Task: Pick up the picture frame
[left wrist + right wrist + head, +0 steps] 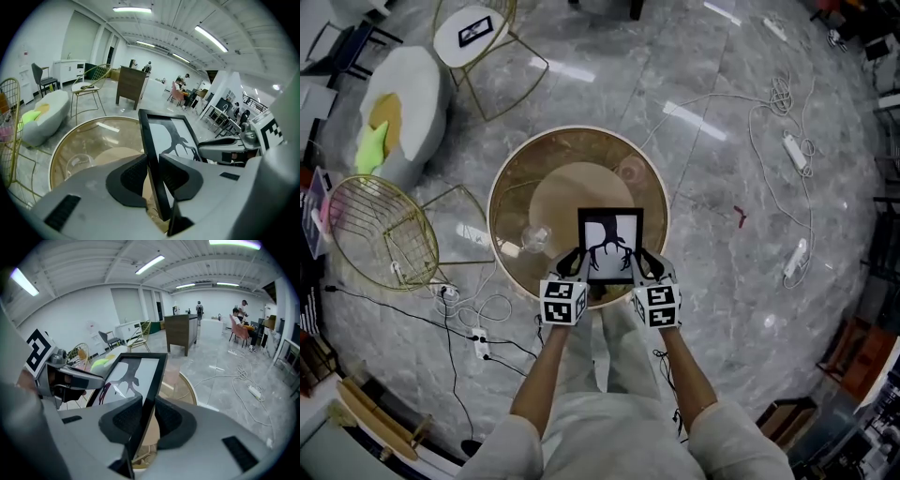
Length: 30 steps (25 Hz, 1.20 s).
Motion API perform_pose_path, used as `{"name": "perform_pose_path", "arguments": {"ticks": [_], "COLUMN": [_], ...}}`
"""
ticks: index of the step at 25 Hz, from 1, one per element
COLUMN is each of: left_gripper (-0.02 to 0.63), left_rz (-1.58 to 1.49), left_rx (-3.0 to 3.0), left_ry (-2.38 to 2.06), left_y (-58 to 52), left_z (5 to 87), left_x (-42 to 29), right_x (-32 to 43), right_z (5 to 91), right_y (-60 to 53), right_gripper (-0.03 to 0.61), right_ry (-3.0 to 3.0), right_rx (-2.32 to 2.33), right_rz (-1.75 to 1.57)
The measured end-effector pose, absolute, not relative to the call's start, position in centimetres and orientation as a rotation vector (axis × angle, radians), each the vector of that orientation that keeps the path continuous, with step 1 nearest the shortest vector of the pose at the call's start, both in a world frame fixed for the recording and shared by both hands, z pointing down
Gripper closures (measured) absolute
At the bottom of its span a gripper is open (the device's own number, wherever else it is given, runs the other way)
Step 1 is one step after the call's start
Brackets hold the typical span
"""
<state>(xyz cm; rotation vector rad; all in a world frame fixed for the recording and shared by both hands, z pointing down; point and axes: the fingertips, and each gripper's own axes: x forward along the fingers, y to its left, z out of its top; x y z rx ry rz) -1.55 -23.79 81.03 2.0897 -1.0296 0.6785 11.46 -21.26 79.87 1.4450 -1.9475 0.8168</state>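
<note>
**Frame gripped on both edges**

We hold the picture frame over the near side of the round glass counter. Our left gripper is clenched on its left edge and our right gripper on its right.

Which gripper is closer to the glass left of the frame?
Left. The left gripper grips the frame right beside the glass; the right gripper holds its far edge.

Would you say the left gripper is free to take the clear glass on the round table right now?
Probably not: the left gripper is shut on the picture frame, at its left edge, though the glass sits close by.
</note>
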Motion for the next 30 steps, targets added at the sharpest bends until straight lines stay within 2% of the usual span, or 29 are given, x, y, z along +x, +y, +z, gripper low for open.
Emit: {"name": "perform_pose_path", "arguments": {"ticks": [30], "left_gripper": [0.534], "left_rz": [0.494], "left_rx": [2.359], "left_ry": [-1.161], "left_y": [-31.1], "left_z": [60.1], "left_x": [-0.7], "right_x": [12.3], "right_z": [59.6], "right_y": [-28.2], "right_gripper": [0.496], "right_ry": [-2.115], "right_rx": [1.67], "right_rz": [0.497]}}
